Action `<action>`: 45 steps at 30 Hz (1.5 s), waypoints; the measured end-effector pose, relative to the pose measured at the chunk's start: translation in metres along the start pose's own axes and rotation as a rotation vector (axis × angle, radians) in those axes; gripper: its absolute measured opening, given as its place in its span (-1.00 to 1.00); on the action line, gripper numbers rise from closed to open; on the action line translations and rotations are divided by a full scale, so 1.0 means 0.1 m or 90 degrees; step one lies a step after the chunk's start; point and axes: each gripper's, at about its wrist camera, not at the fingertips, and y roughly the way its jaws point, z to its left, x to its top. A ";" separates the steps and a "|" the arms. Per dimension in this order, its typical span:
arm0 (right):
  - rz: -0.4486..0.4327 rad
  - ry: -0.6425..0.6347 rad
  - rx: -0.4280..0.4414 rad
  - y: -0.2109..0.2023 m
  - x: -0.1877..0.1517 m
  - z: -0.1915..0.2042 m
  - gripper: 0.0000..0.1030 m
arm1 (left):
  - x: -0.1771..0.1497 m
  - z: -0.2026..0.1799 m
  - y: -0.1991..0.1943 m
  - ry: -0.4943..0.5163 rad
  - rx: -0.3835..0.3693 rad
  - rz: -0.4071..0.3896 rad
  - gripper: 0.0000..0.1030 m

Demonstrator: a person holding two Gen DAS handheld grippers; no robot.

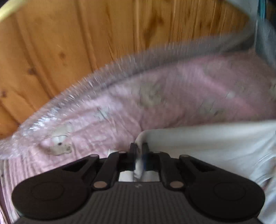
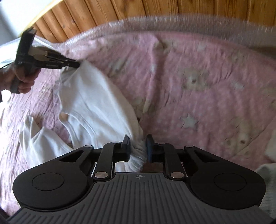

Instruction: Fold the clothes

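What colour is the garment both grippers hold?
White garment, plain; clearest in the right wrist view.

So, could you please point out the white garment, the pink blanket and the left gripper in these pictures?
white garment (image 2: 89,96): right wrist view, on its broad middle panel.
pink blanket (image 2: 198,56): right wrist view, on a bare patterned stretch.
left gripper (image 2: 77,65): right wrist view, at its fingertips, closed on the garment's edge.

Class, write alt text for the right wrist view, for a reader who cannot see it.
The right gripper pinches a bunched end of a white garment, while the left gripper, in a hand, grips its far end above a pink blanket. Wood panelling stands behind.
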 end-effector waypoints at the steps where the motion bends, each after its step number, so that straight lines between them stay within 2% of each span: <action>1: -0.013 -0.024 -0.013 -0.10 0.00 0.08 -0.73 | -0.10 0.04 -0.17 -0.020 0.001 -0.013 -0.86; 3: -0.046 -0.105 -0.036 -0.35 -0.05 0.37 -0.72 | -0.38 0.13 -0.54 -0.068 0.008 -0.026 -0.83; 4: -0.059 -0.157 -0.048 -0.45 -0.16 0.56 -0.72 | -0.57 0.18 -0.69 -0.094 0.019 -0.017 -0.62; 5: -0.071 -0.210 -0.061 -0.55 -0.26 0.76 -0.72 | -0.77 0.21 -0.81 -0.130 0.025 -0.003 -0.51; 6: -0.077 -0.217 -0.062 -0.61 -0.35 0.85 -0.68 | -0.96 0.23 -0.91 -0.171 0.026 0.010 -0.17; 7: -0.074 -0.168 -0.049 -0.60 -0.42 0.82 -0.56 | -1.14 0.25 -1.02 -0.212 0.027 0.023 -0.04; 8: -0.072 -0.118 -0.035 -0.60 -0.49 0.80 -0.49 | -1.33 0.27 -1.12 -0.252 0.028 0.035 -0.04; 10: -0.066 -0.020 -0.009 -0.59 -0.63 0.74 -0.45 | -1.70 0.31 -1.33 -0.334 0.030 0.061 0.02; 11: -0.063 0.030 0.004 -0.58 -0.69 0.72 -0.44 | -1.77 0.32 -1.41 -0.367 0.026 0.060 0.04; 14: -0.053 0.178 0.044 -0.57 -0.90 0.64 -0.31 | -1.72 0.34 -1.51 -0.443 -0.018 0.025 0.23; 15: -0.050 0.227 0.058 -0.56 -0.97 0.61 -0.29 | -1.66 0.35 -1.51 -0.462 -0.039 0.016 0.35; 18: -0.040 0.375 0.098 -0.55 -1.17 0.53 -0.02 | -1.48 0.36 -1.29 -0.511 -0.089 0.022 0.63; 22: -0.026 0.559 0.146 -0.51 -1.42 0.44 0.00 | -1.29 0.36 -0.86 -0.564 -0.096 0.076 0.63; 24: -0.025 0.601 0.150 -0.41 -1.46 0.42 0.01 | -1.22 0.37 -0.71 -0.581 -0.090 0.106 0.67; 25: -0.025 0.622 0.153 -0.37 -1.48 0.42 0.00 | -1.19 0.38 -0.67 -0.587 -0.088 0.111 0.78; 27: -0.024 0.664 0.157 -0.27 -1.52 0.40 -0.13 | -1.11 0.37 -0.63 -0.588 -0.073 0.128 0.72; 28: -0.023 0.684 0.159 -0.22 -1.54 0.40 -0.46 | -1.09 0.36 -0.64 -0.586 -0.064 0.134 0.37; 29: -0.020 0.695 0.158 -0.18 -1.54 0.39 -0.61 | -1.09 0.37 -0.65 -0.583 -0.067 0.138 -0.03; 30: -0.018 0.689 0.149 -0.17 -1.52 0.38 -0.79 | -1.09 0.37 -0.66 -0.580 -0.077 0.141 -0.78; 31: -0.020 0.674 0.136 -0.19 -1.50 0.40 -0.80 | -1.09 0.38 -0.72 -0.580 -0.090 0.130 -0.75; 33: -0.035 0.633 0.116 -0.29 -1.43 0.43 -0.82 | -1.10 0.35 -1.03 -0.562 -0.118 0.057 -0.75; 36: -0.062 0.554 0.103 -0.55 -1.36 0.46 -0.83 | -1.37 0.28 -1.43 -0.546 -0.175 -0.010 -0.74; 37: -0.064 0.526 0.095 -0.62 -1.35 0.46 -0.83 | -1.51 0.25 -1.48 -0.549 -0.188 -0.010 -0.71; 39: -0.044 0.483 0.070 -0.62 -1.41 0.41 -0.83 | -1.79 0.19 -1.41 -0.564 -0.182 0.024 -0.64; 41: -0.005 0.487 0.075 -0.48 -1.54 0.31 -0.83 | -1.97 0.13 -1.34 -0.570 -0.168 0.042 -0.49; 42: 0.007 0.490 0.083 -0.44 -1.59 0.28 -0.83 | -2.01 0.11 -1.33 -0.574 -0.158 0.039 -0.33; 43: 0.012 0.487 0.089 -0.42 -1.60 0.27 -0.82 | -2.03 0.11 -1.34 -0.583 -0.153 0.032 0.03; 44: 0.016 0.485 0.096 -0.40 -1.62 0.26 -0.81 | -2.03 0.12 -1.35 -0.594 -0.154 0.020 0.22; 45: 0.016 0.487 0.102 -0.40 -1.63 0.25 -0.71 | -2.03 0.14 -1.38 -0.606 -0.155 0.008 0.48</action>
